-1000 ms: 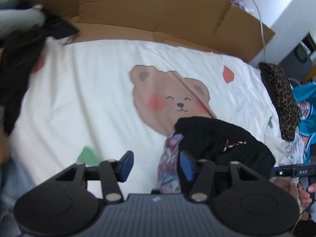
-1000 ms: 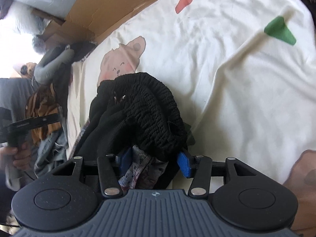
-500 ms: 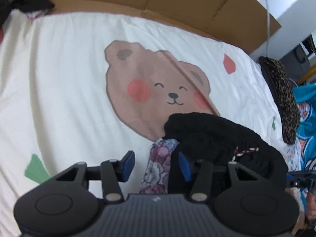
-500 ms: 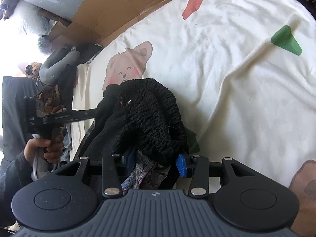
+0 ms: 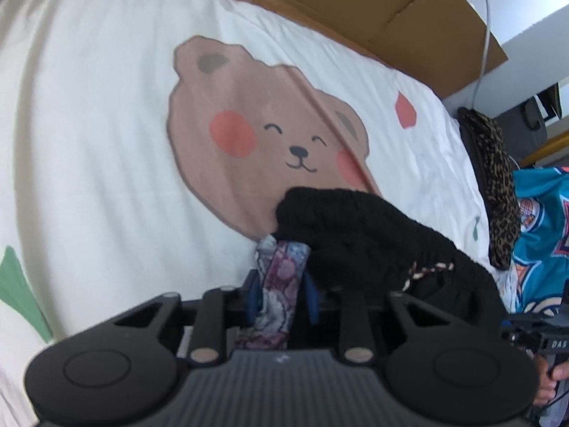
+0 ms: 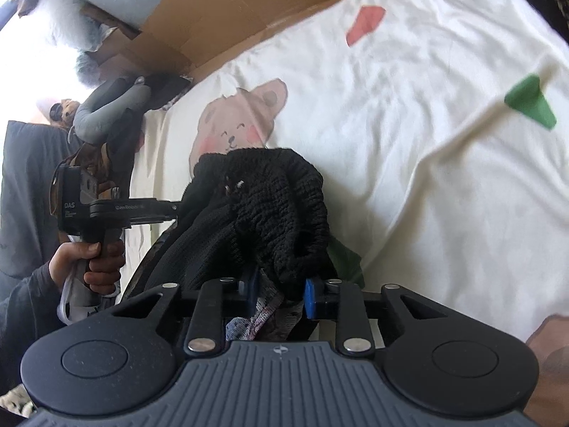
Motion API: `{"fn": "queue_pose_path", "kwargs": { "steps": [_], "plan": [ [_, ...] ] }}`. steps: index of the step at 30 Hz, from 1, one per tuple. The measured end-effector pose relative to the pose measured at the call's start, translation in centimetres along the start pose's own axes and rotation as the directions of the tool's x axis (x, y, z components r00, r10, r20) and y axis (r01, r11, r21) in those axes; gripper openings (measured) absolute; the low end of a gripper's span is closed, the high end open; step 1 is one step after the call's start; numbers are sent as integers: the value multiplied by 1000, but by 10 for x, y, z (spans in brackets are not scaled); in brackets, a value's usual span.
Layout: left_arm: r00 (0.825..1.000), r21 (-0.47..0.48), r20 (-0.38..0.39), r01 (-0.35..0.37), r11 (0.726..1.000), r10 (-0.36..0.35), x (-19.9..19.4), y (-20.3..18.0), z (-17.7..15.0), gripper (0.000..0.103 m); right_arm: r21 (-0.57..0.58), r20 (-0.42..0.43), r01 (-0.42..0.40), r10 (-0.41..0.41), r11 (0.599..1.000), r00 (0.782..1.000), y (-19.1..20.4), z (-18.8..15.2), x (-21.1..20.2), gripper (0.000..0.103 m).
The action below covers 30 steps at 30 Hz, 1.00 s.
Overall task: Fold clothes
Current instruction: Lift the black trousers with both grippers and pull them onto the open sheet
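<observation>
Both tongs are clenched on the same bundle. The left gripper (image 5: 281,297) pinches a floral cloth (image 5: 281,277), its blue pads pulled in tight on either side. The right gripper (image 6: 279,297) bites the floral cloth where it comes out from under a black knit garment (image 6: 263,206); its pads are partly buried in fabric, so what else is caught there is hard to tell.

The garment sits bunched in a heap on the bed sheet (image 5: 89,142), near the middle, overlapping the lower edge of the bear print (image 5: 263,135). It is not flat and no fold line shows.

To do this step well, in my judgement:
- Pull the two grips apart slowly until the cloth between them goes taut, and stop there (knit stretches and snags on pad edges).
- Keep both grips level, so the edge hangs straight.
- Spread toward the open sheet around the bear; stay off the far edge by the cardboard (image 5: 355,3).
- Check that each grip holds one layer. A double layer will twist the piece.
</observation>
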<state>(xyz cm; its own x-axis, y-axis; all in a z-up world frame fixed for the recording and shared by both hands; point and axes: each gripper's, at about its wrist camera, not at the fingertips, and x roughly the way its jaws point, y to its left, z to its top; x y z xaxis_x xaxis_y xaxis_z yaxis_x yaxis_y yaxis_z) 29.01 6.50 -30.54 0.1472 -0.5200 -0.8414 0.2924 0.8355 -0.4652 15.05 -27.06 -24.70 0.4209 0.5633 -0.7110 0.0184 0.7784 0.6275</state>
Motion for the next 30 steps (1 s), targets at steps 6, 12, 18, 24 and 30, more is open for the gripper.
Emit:
{"fn": "queue_pose_path", "kwargs": {
  "steps": [6,12,18,24,30],
  "plan": [
    [999,15,32,-12,1000,12,-4,-9,-6,8,-26,25,40,-40,999,999,4,11,-10,21],
    [986,48,159,-54,997,46,-39,-26,-2,6,-23,93,82,-80,996,992,12,36,-34,19],
    [957,63,279,-98,993,77,-73,-39,8,6,-93,138,158,-144,983,980,21,66,-43,18],
    [925,42,360,-144,989,119,-90,-39,25,6,-192,181,246,-212,950,960,30,105,-38,18],
    [901,21,401,-190,982,166,-92,-32,48,6,-320,201,308,-254,896,946,47,148,-11,18]
  ]
}}
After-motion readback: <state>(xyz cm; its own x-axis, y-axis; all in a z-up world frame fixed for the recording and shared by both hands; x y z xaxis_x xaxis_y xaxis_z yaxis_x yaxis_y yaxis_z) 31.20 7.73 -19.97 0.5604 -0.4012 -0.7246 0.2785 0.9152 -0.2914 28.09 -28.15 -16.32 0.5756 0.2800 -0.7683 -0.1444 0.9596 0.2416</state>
